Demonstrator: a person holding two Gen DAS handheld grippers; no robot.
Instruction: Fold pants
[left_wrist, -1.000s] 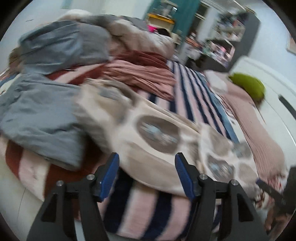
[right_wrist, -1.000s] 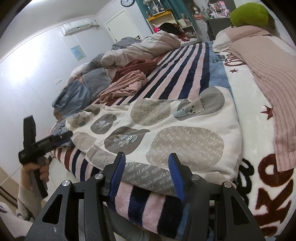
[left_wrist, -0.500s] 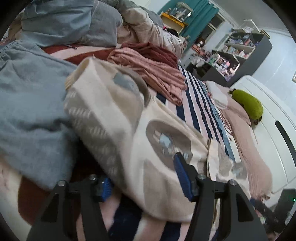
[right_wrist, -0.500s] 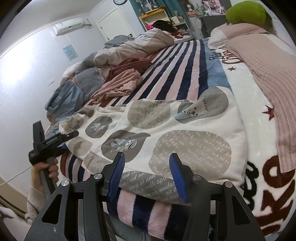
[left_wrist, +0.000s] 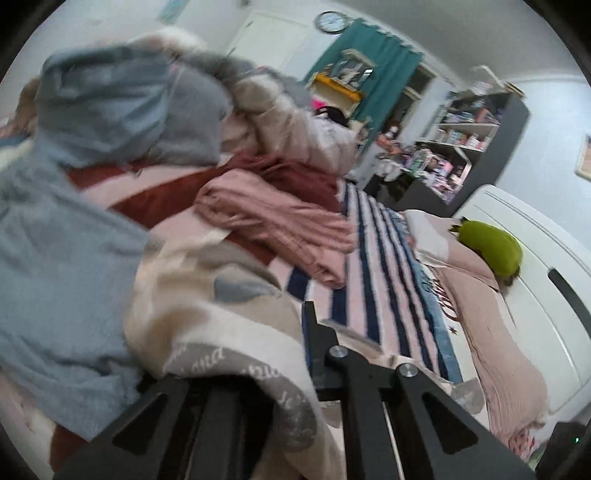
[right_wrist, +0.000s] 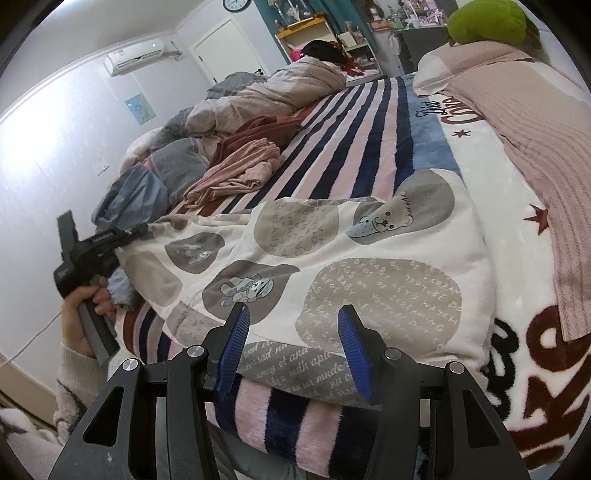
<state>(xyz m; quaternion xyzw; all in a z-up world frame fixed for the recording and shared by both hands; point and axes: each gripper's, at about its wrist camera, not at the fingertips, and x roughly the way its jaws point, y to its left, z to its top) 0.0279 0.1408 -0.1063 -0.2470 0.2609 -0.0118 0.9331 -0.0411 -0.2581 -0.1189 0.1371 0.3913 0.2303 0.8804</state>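
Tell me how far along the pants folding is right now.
Early stage. The patterned pants already lie spread on the striped blanket. In hand: the left hand-held gripper has just closed on the pants' far corner, fabric bunched in its jaws. The right hand-held gripper is open around the near edge, not pinching it. No finished fold shows yet, so the folding itself is left.

White walls (right_wrist: 55, 155), wall air conditioner (right_wrist: 135, 57), white door (right_wrist: 225, 48), teal curtain (left_wrist: 364, 66), dark cluttered shelves (left_wrist: 476, 136), round clock (left_wrist: 331, 21)

The pants (right_wrist: 332, 258) are soft matt printed cloth on a plush, fuzzy striped blanket (right_wrist: 351, 133), and the right claw (right_wrist: 291, 350) has ribbed blue pads (right_wrist: 236, 343).
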